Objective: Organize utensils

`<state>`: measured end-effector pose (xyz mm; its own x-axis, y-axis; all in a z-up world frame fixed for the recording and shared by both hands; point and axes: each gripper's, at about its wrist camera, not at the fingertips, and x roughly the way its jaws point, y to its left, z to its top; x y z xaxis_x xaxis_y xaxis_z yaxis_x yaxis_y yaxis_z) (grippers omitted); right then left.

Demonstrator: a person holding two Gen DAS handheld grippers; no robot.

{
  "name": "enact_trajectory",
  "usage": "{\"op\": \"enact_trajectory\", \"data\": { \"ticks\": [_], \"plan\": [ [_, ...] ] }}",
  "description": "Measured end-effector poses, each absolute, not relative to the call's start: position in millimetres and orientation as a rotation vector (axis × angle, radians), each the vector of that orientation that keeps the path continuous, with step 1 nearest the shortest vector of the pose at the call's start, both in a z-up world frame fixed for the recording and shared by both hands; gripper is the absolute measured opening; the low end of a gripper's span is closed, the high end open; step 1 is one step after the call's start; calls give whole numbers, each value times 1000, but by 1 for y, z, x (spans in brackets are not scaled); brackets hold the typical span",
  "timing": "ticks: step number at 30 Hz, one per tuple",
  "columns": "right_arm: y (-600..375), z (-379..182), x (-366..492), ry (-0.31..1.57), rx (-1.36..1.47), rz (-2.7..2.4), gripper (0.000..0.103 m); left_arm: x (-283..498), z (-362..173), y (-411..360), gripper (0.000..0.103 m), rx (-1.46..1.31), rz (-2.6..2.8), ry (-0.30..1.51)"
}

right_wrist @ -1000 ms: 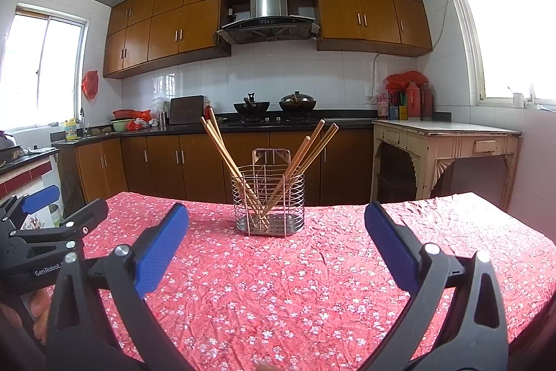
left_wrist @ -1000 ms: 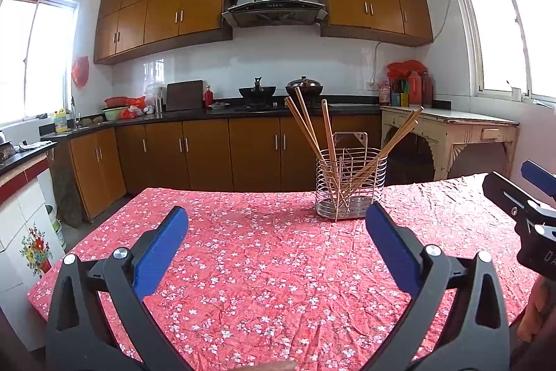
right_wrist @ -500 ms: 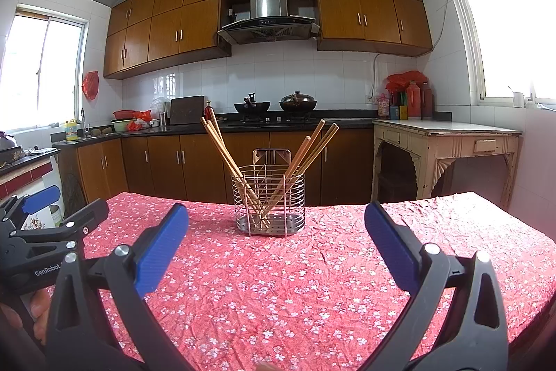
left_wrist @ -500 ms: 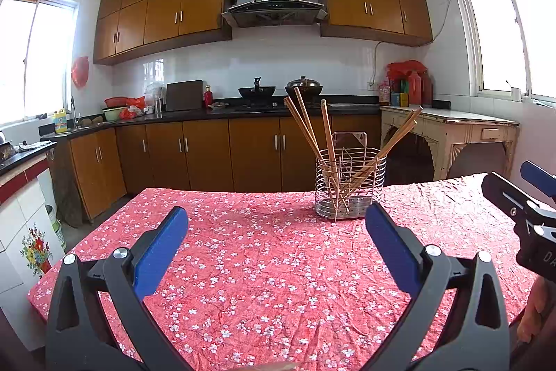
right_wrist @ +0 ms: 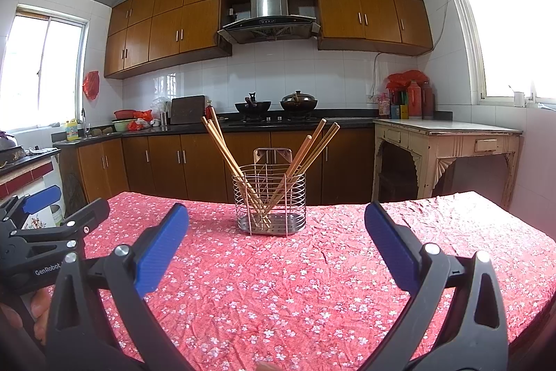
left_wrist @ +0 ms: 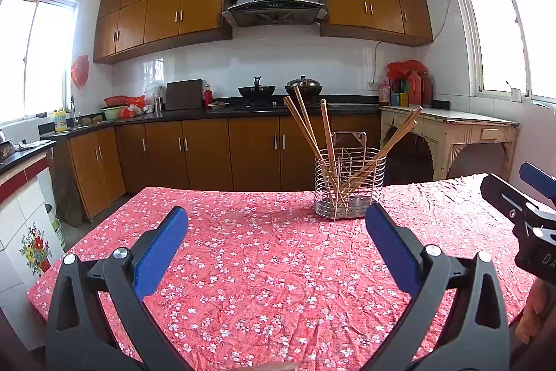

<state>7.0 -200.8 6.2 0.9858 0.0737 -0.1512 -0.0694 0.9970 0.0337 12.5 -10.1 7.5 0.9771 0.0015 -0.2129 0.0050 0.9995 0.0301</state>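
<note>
A round wire utensil basket of shiny metal (right_wrist: 270,200) stands upright on the table (right_wrist: 312,284), straight ahead of the right tool (right_wrist: 276,240) and ahead and slightly right of the left tool (left_wrist: 276,242). Long wooden chopsticks (right_wrist: 226,152) lean out of it to both sides. Both tools hang above the near part of the table, blue-padded fingers (left_wrist: 158,252) spread wide and gripping nothing. The table wears a wrinkled red cloth with small white flowers, bare between tools and basket. Its far edge lies just behind the basket; left and right edges fall away beyond each tool. Past it stand brown wooden kitchen cabinets (left_wrist: 208,155), a steel range hood (left_wrist: 274,2), a cream side table (right_wrist: 444,148) and bright windows.
</note>
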Motion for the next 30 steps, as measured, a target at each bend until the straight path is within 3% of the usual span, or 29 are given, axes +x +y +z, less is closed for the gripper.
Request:
{"op": "enact_trajectory", "data": {
  "ticks": [30],
  "plan": [
    [-198, 3, 4, 156, 34, 80, 99, 13, 7, -11, 101, 30, 0, 216]
  ]
}}
